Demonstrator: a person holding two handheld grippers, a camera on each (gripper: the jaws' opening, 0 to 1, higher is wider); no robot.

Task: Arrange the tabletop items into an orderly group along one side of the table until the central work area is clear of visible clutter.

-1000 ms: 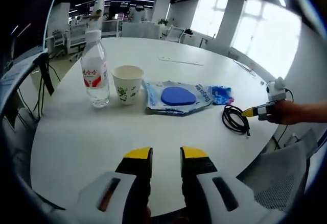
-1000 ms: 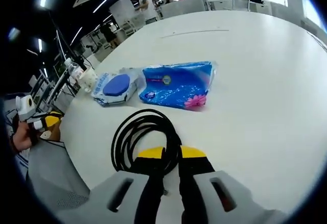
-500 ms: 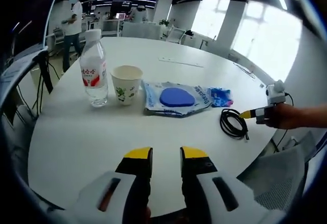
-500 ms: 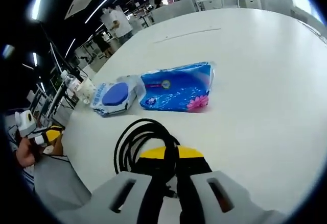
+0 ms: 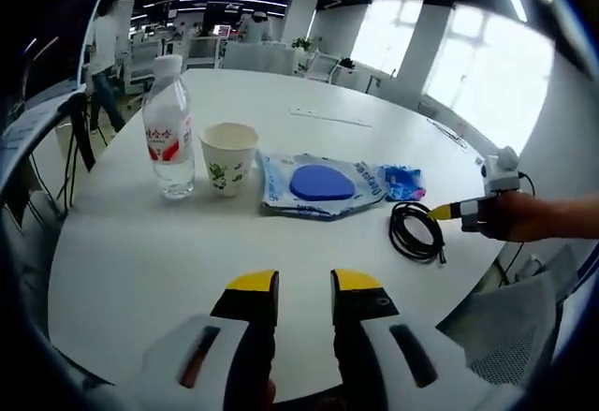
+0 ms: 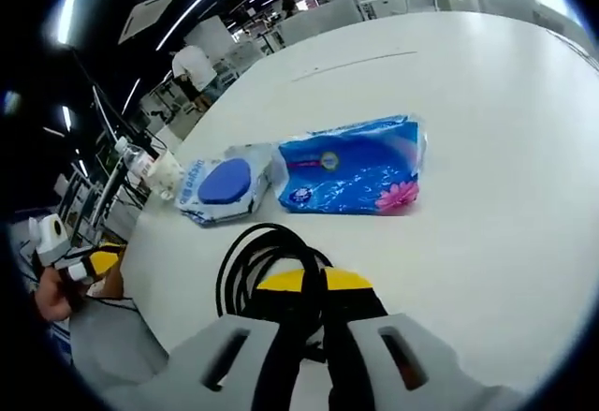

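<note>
Black coiled cable (image 6: 267, 261) lies on the white round bench (image 6: 487, 177), its loops spread toward the far-left in the right gripper view, with the near end clamped between the yellow-tipped jaws of the right claw (image 6: 314, 285), which are pressed together on it. In the left gripper view the same cable (image 5: 415, 231) sits near the bench's right edge, the right claw (image 5: 449, 211) touching it from the right. Beyond it lie a blue tissue pack (image 6: 356, 168), long axis running left to right, and just beside it a wet-wipe pack (image 6: 225, 184) with a round blue lid. Further left stand a paper cup (image 5: 229, 156) and a clear water bottle (image 5: 168, 125) with a red label, both upright, close together. The left claw (image 5: 304, 285) hovers above bare bench (image 5: 140, 261), jaws slightly apart, gripping nothing. Against the frame of one second ago, the cable has shifted closer to the wet-wipe pack, and the right claw's jaws have closed tighter.
</note>
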